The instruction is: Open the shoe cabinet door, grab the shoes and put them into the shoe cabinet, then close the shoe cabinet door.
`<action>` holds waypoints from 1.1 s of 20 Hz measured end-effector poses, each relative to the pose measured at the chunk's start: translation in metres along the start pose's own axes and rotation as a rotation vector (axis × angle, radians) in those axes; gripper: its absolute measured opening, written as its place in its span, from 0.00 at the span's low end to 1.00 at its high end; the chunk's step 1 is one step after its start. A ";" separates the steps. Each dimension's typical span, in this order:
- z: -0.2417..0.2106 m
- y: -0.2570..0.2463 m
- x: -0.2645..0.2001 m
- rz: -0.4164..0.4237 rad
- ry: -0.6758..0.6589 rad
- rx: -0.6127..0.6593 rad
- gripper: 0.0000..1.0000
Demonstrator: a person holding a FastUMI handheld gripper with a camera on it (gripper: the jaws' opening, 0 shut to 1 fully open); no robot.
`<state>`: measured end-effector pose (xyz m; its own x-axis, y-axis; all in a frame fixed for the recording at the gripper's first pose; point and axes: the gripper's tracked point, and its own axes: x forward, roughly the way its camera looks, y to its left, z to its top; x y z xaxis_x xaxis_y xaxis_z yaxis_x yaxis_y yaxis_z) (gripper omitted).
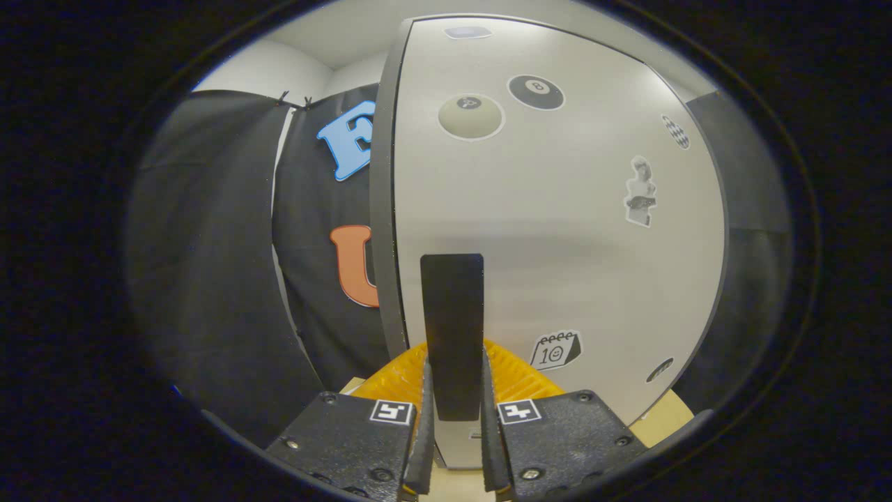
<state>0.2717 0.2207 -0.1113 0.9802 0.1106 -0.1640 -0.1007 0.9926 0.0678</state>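
Tongs: your tongs [453, 432] are nearly closed, both fingers [424, 432] pressing the flanks of the black handle [451, 328] that stands upright between them.
Handle: a flat dark bar, fixed to the shoe cabinet door [557, 244] near its left edge.
Room to move: the door's dark left edge [382, 209] lies just left of your handle; the black cloth wall [209, 279] hangs beyond it.
Door: pale grey, smooth, facing you, carrying stickers [471, 116] across its face.
Around: a yellow ribbed thing [516, 376] sits just behind your fingers, low against the door, on the tan table [669, 418].
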 end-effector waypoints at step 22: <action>-0.007 -0.017 -0.082 0.129 0.004 -0.004 0.29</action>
<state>0.1918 0.1953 -0.1058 0.9585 0.2373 -0.1583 -0.2262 0.9704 0.0849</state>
